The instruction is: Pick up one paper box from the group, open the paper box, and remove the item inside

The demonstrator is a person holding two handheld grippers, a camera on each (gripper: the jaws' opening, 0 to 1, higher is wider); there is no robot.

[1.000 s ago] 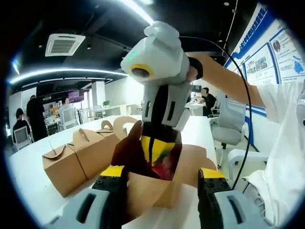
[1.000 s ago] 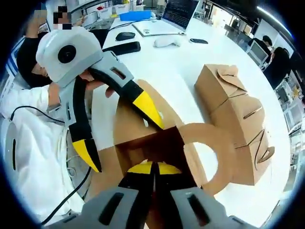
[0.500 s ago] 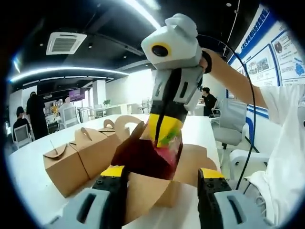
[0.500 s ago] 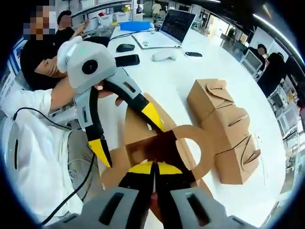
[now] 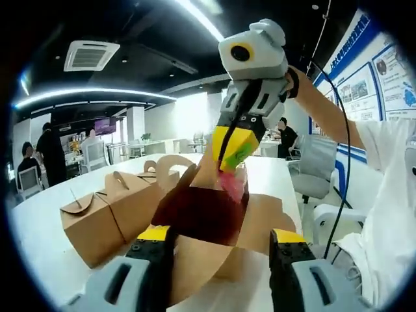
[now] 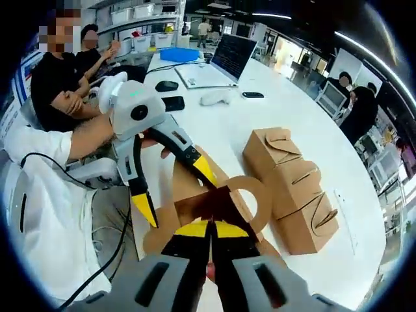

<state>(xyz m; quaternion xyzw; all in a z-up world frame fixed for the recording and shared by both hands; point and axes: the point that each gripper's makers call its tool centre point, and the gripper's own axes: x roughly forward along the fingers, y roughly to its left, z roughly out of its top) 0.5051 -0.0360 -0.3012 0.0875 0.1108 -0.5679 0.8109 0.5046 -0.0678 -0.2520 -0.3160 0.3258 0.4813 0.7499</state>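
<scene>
An open brown paper box point(image 5: 195, 218) stands on the white table point(image 5: 39, 253), its handle flap with a round hole point(image 6: 250, 195) folded back. My left gripper point(image 5: 220, 234) is open, its yellow-tipped jaws wide apart on either side of the box's near wall; it also shows from above point(image 6: 175, 190). My right gripper point(image 5: 233, 146) hangs above the box, shut on a pink and green packet point(image 5: 233, 179) lifted clear of the dark opening. Its own jaws point(image 6: 209, 229) are pressed together with a sliver of red between them.
Several shut brown boxes point(image 6: 292, 182) stand in a row beside the open one point(image 5: 97, 214). A laptop point(image 6: 221, 65), a mouse point(image 6: 214, 97) and a phone point(image 6: 172, 103) lie farther along the table. People sit at the table edge, and office chairs point(image 5: 312, 169) stand nearby.
My right gripper has risen out of the box, carrying the pink and green packet up with it. The left gripper and the box have stayed put.
</scene>
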